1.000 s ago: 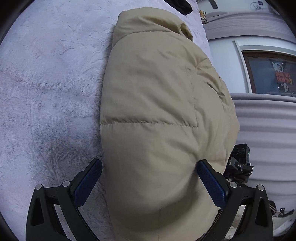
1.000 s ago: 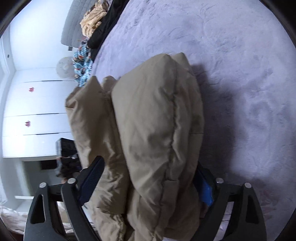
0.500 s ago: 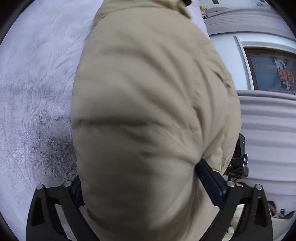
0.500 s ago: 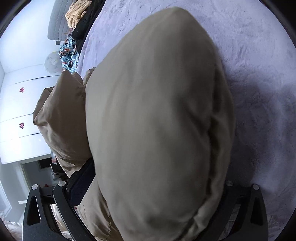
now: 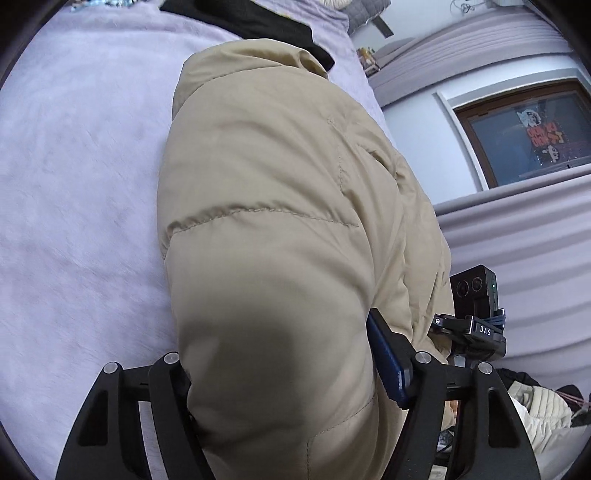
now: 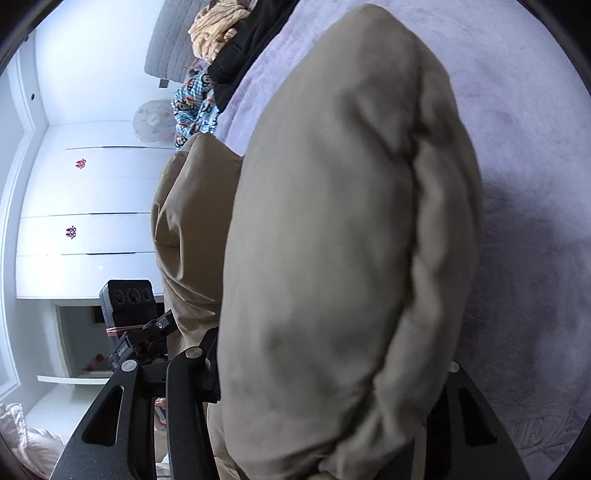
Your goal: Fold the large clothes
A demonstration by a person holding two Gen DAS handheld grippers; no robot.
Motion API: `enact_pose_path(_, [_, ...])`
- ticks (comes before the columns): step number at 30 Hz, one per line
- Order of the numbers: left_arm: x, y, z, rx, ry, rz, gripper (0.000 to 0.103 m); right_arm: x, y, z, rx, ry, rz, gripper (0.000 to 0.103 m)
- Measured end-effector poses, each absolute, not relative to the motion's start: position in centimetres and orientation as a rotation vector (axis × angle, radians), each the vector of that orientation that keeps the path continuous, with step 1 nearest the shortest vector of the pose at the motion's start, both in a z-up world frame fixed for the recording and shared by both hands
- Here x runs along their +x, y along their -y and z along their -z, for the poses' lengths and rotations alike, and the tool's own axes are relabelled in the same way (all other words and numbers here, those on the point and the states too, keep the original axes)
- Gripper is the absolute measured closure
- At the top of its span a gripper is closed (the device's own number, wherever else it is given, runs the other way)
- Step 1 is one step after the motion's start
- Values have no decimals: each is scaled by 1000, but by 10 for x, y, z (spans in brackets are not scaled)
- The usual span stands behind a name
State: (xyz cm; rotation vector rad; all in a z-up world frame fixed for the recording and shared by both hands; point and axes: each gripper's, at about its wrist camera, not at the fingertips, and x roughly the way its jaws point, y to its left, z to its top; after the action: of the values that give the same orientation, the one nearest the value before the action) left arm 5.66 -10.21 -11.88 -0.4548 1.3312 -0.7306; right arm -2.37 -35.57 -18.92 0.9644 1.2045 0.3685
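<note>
Both grippers were found closing on the same garment. Between the jaws of the left gripper a thick roll of the beige puffer jacket was squeezed: the blue pad on one side was pressed into the padding, while the opposite finger was hidden behind the bulge. At the right gripper the other end of the jacket was wedged between the fingers, and the fabric was bulged out over both of them, so the pads themselves could not be seen; a clenched hold on the padding was judged likely.

Outward from the jaws, the jacket was seen bundled into a compact, layered shape, with a quilting seam across the top and what looked like the collar or hem turned over at the far end. It was held over the lilac plush bedspread, and whether its far end touched the spread could not be told.

Further out, a black garment and a pile of other clothes were left near the head of the bed, apparently unfolded.

Folding of the jacket was judged to be largely done. Setting the bundle down, and the remaining clothes, were judged to be left.
</note>
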Motion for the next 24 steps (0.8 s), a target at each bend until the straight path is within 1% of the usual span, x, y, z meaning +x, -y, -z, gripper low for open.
enact_pose_path(6, [110, 36, 101, -414, -1279, 677, 30, 26, 284, 187, 914, -1146, -415, 49])
enact_pose_path(12, [164, -29, 112, -410, -1249, 588, 29, 86, 210, 206, 884, -1136, -466, 49])
enact_pose_path(15, [185, -52, 144, -409, -1270, 511, 29, 120, 180, 225, 841, -1162, -474, 49])
enact_pose_path(17, [192, -56, 171, -410, -1319, 462, 19, 137, 165, 245, 809, -1199, -444, 49])
enact_pose_path(18, [191, -54, 186, -423, -1351, 449, 17, 143, 160, 258, 788, -1230, -408, 49])
enact_pose_path(19, [191, -55, 193, -434, -1365, 449, 16, 145, 156, 268, 769, -1254, -373, 44])
enact_pose_path(21, [185, -56, 189, -406, -1352, 444, 16, 142, 154, 280, 760, -1282, -308, 37])
enact_pose_path(24, [182, -57, 160, -296, -1293, 415, 16, 127, 170, 271, 741, -1282, -241, 36])
